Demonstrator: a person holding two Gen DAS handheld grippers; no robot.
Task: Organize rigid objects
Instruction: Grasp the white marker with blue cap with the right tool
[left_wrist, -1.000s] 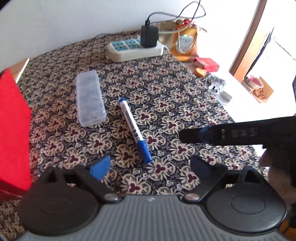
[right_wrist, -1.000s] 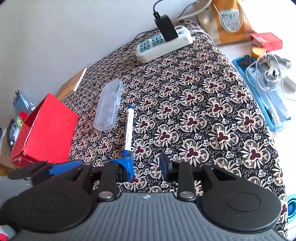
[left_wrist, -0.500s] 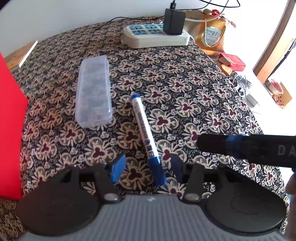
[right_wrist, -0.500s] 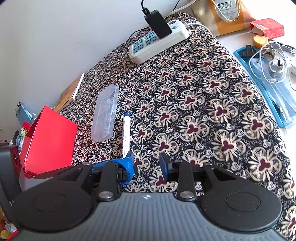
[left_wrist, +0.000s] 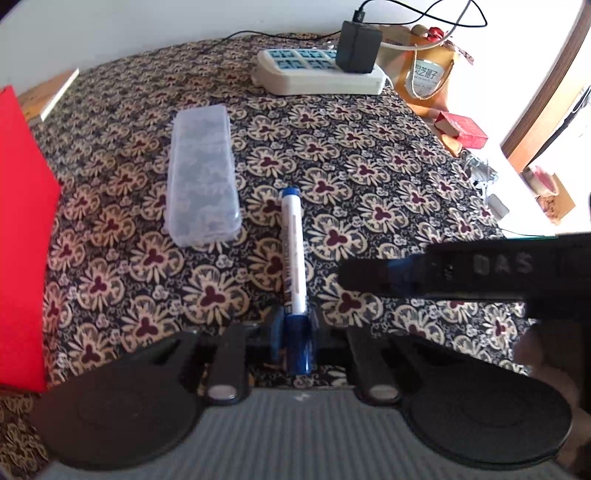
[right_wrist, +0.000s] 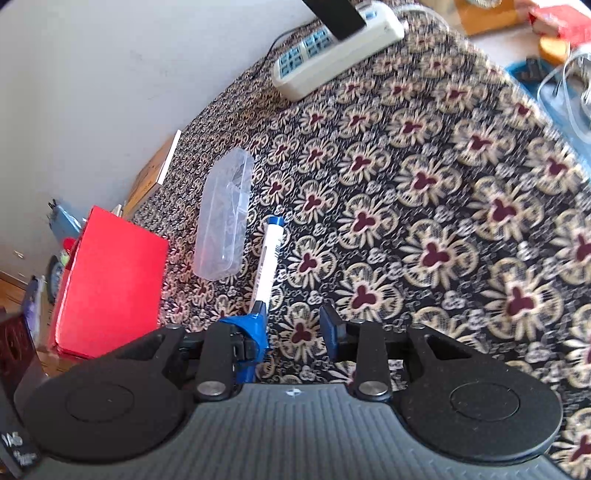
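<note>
Patterned cloth (left_wrist: 388, 177) covered the table, and nearest the left camera the left gripper (left_wrist: 294, 328) had its jaws drawn in tight against the dark blue cap of the marker (left_wrist: 293, 258), which lay flat on the cloth and pointed away. That grip looked risky: it sat on the very end of a long round body, so on lifting, the far end could sag or the marker could swivel between the pads, and if the cap were loose the body might pull out of it. Just to the right and slightly beyond, the right gripper (right_wrist: 293, 326) hung over the cloth with its jaws partly apart and nothing between them; its finger reached across close to the marker, and a careless swing could knock it. Farther left, near the marker's far end, lay the clear case (left_wrist: 201, 177), apparently closed, so dropping the marker in would fail unless it were opened first; it also seemed light enough to skid if nudged. At the left edge stood a red box (left_wrist: 22, 221). Farthest off sat a power strip (left_wrist: 317, 75) with its charger.
</note>
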